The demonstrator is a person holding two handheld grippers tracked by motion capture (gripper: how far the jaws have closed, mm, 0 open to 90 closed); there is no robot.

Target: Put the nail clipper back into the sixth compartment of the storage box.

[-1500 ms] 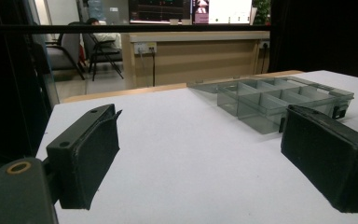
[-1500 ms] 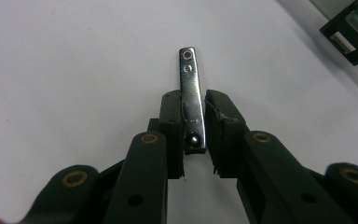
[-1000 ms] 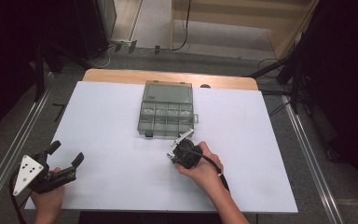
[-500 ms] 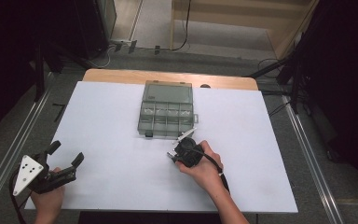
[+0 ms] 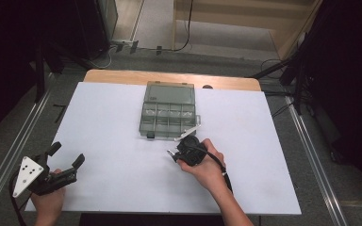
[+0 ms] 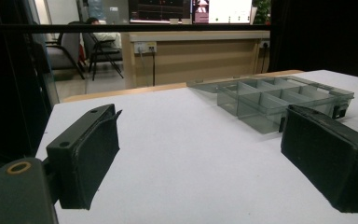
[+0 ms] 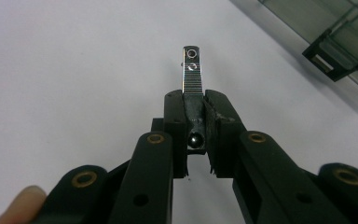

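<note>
**Metal strip pinched beside the compartment box**

The right gripper (image 7: 193, 100) has its two black jaws clamped on a narrow, flat metal strip (image 7: 192, 70). The strip is shiny, with fine cross ridges along its middle and small round marks near its free end, which sticks out past the jaws over the table. The pads gripping it are matt, rubbery and a little frayed at their edges; brass-coloured rivets dot the jaw links. In the high view this gripper (image 5: 175, 153) sits low over the white sheet (image 5: 108, 122), just in front of the box's near right corner.

The compartment box (image 5: 167, 113) is smoky translucent plastic, rectangular, split by thin walls into small square cells, with a dark latch (image 7: 331, 58) on its front edge. It lies at the far middle of the smooth white sheet, which covers a wooden tabletop (image 5: 122, 75).

The left gripper (image 5: 63, 160) rests at the near left corner, jaws wide apart with nothing between them, its blocky black pads (image 6: 91, 154) dull and scuffed.
</note>
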